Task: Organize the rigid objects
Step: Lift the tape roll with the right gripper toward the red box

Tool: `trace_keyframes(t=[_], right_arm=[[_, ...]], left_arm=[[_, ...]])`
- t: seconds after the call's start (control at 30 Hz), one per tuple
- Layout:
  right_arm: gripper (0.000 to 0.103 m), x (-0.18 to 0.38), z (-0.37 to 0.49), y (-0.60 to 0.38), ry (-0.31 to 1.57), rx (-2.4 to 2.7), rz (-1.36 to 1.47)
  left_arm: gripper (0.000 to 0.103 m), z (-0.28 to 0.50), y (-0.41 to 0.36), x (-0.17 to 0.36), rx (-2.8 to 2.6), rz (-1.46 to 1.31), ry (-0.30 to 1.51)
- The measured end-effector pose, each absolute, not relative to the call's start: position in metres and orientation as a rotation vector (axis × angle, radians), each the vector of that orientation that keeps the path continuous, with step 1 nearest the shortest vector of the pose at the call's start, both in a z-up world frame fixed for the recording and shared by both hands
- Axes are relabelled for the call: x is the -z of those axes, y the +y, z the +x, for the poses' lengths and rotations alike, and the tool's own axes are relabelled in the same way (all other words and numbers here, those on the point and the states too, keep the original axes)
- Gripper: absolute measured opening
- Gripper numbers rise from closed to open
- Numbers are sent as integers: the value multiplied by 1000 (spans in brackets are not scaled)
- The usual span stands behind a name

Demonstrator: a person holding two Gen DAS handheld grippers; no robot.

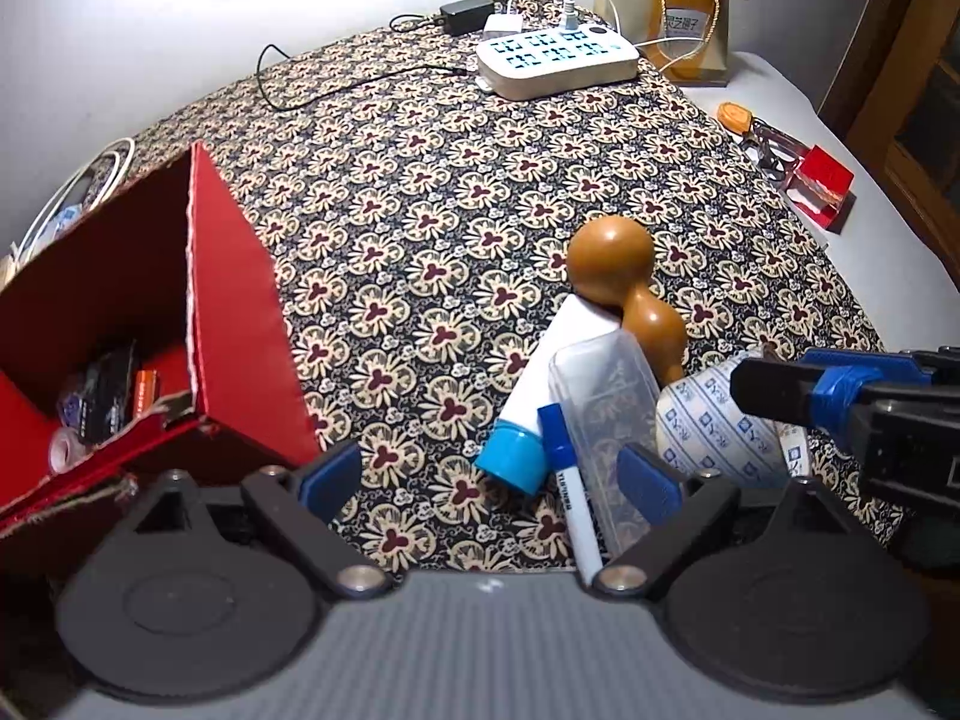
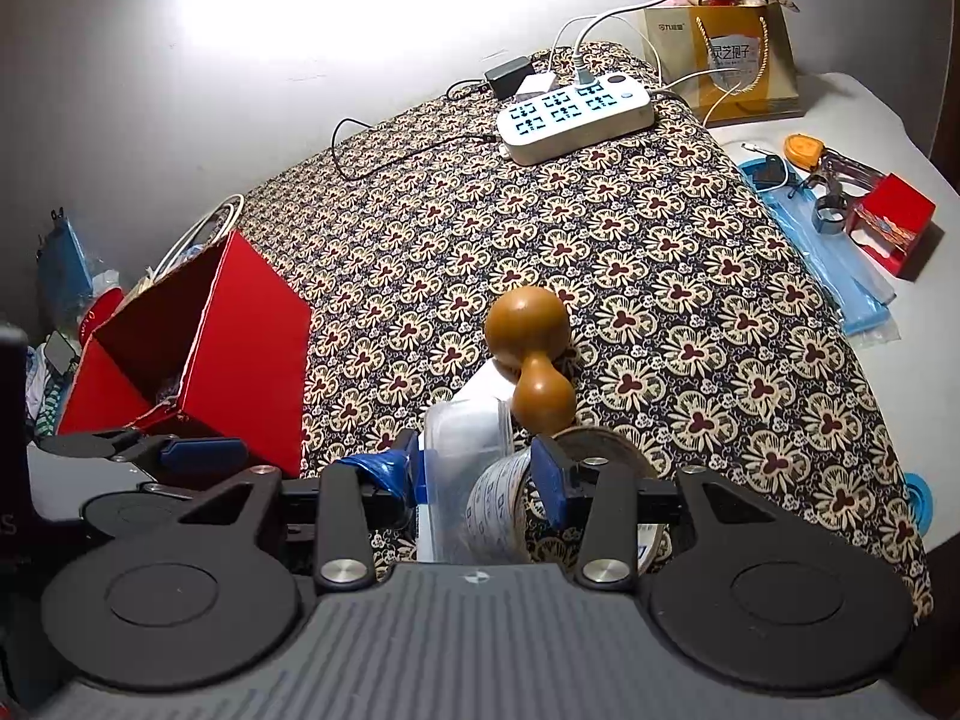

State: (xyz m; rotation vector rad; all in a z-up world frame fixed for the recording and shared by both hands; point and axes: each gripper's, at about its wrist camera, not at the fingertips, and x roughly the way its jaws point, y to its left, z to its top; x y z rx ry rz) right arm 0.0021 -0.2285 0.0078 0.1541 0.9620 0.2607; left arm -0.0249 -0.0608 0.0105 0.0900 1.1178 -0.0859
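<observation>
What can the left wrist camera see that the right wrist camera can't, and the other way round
Only the left wrist view shows the items at the bottom of the red box, plus the blue-capped white tube and the marker lying whole. Only the right wrist view shows the blue plastic sleeve beside the patterned cloth and the clutter behind the box. Both show the wooden gourd, clear case, tape roll and power strip.
</observation>
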Motion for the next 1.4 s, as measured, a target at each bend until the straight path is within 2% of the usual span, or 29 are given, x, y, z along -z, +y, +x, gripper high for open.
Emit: trace_keyframes(t=[0.27, 0.8, 0.83, 0.87, 0.93, 1.03, 1.2, 1.3, 1.37, 1.4], right_arm=[[25, -7, 17, -282, 948, -132, 210], [25, 70, 15, -309, 1127, -135, 363], [25, 73, 16, -309, 1131, -134, 381], [25, 76, 17, -311, 1132, -135, 401], [25, 81, 18, -314, 1131, -138, 442], [25, 86, 20, -315, 1127, -141, 464], [22, 92, 20, -316, 1116, -147, 500], [16, 94, 20, -315, 1115, -189, 546], [12, 91, 20, -313, 1094, -216, 573], [11, 88, 19, -311, 1089, -222, 563]], left_arm=[[92, -20, -66, -27, 262, -15, 1066], [90, -12, -129, -8, 391, 111, 1127], [87, -12, -130, -6, 389, 116, 1129], [74, -10, -131, -3, 398, 114, 1139], [61, -7, -132, 2, 392, 113, 1162], [63, -3, -129, 11, 385, 92, 1194], [54, -1, -130, 19, 385, 88, 1203], [42, -1, -133, 19, 385, 113, 1191], [24, -1, -134, 19, 394, 120, 1188], [21, -1, -134, 18, 399, 122, 1186]])
